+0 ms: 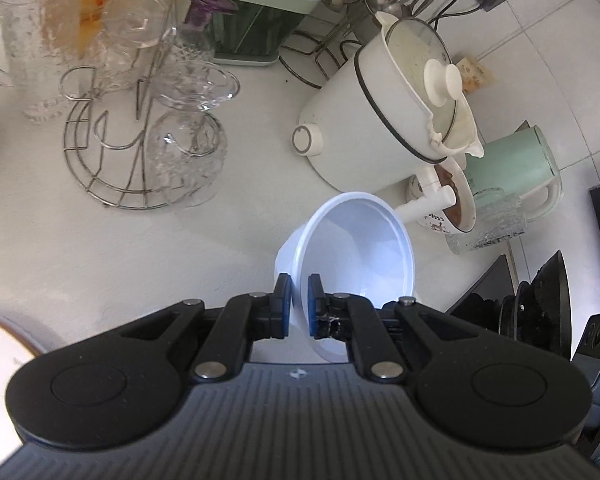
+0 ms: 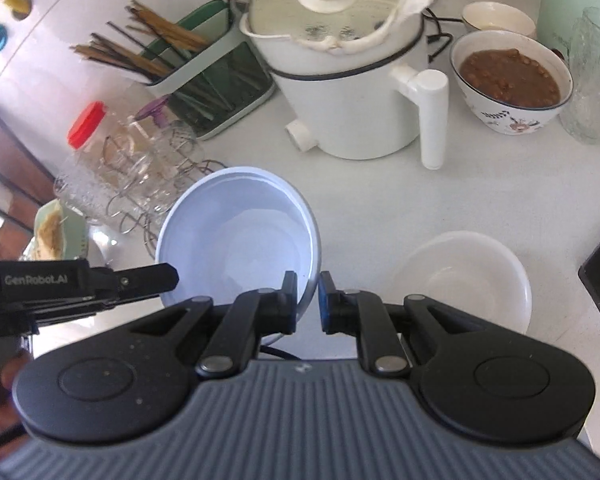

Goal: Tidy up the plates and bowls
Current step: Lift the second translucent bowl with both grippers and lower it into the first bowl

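A pale blue-white bowl [image 1: 356, 248] is held tilted above the white counter. My left gripper [image 1: 299, 306] is shut on its rim, one pad inside and one outside. In the right wrist view the same bowl [image 2: 240, 236] also sits between the fingers of my right gripper [image 2: 308, 302], which is closed on its right rim. The left gripper [image 2: 100, 284] reaches in from the left to the bowl's other side. A second white bowl [image 2: 464, 280] rests on the counter right of the right gripper. Dark plates [image 1: 540, 304] stand on edge at the right.
A white electric pot [image 2: 340, 60] with lid stands behind. A patterned bowl of brown food [image 2: 508, 80], a mint kettle [image 1: 516, 168] and a glass mug [image 1: 488, 220] are at the right. A wire rack of glasses [image 1: 152, 132] and a chopstick holder [image 2: 204, 76] are at the left.
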Motion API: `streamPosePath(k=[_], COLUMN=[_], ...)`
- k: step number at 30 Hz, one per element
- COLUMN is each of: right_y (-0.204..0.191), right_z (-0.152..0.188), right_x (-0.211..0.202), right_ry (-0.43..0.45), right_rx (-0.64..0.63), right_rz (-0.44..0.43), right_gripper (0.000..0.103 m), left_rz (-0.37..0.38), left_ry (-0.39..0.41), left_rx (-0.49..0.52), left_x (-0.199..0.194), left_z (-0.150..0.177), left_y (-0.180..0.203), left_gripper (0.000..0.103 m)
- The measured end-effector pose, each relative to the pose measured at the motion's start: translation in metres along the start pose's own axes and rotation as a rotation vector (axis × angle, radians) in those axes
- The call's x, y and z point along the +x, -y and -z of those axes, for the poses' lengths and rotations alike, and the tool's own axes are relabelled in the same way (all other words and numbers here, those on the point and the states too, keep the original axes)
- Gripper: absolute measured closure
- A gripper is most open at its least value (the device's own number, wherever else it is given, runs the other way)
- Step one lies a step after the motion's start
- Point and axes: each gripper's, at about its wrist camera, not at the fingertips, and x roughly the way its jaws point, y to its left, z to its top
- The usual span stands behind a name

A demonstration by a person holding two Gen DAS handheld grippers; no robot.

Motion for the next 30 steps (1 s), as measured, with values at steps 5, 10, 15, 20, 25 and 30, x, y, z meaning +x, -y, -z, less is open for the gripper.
streamPosePath(k=[5,10,15,20,25,30], right_y=[-0.011,-0.020,-0.029,-0.038,-0.045,-0.054], right_z=[0.011,0.024,0.035,0.045,0.056,0.068], right_x=[-0.001,-0.002,-0.004,0.001,0.007,0.013], right_ry=[-0.004,0.020,0.043,0.036,0.024,0.003], right_rx=[-0.014,-0.041,-0.083,-0.116,-0.137,-0.120], right_rz=[-0.016,-0.042,-0.074,-0.078,-0.095,-0.120], right_gripper=[0.089,0.089,0.089,0.089,0.089,0.089], left_rz=[0.001,0.009,-0.002,-0.035,-0.045,-0.066], left_ry=[0.022,0.035,0.095,0.086,0.097,0.103], left_rx=[-0.020,-0.045,-0.041,-0.034,-0.045,-0.061], left_x=[-0.014,-0.024,-0.034,-0.042,-0.048,-0.052], left_z=[0.015,0.028,0.044,0.058,0.070,0.076], left_y=[-0.013,-0.030,-0.042,-0.048,-0.065,-0.079], left_gripper=[0.093,0.093,0.093,0.093,0.093,0.093])
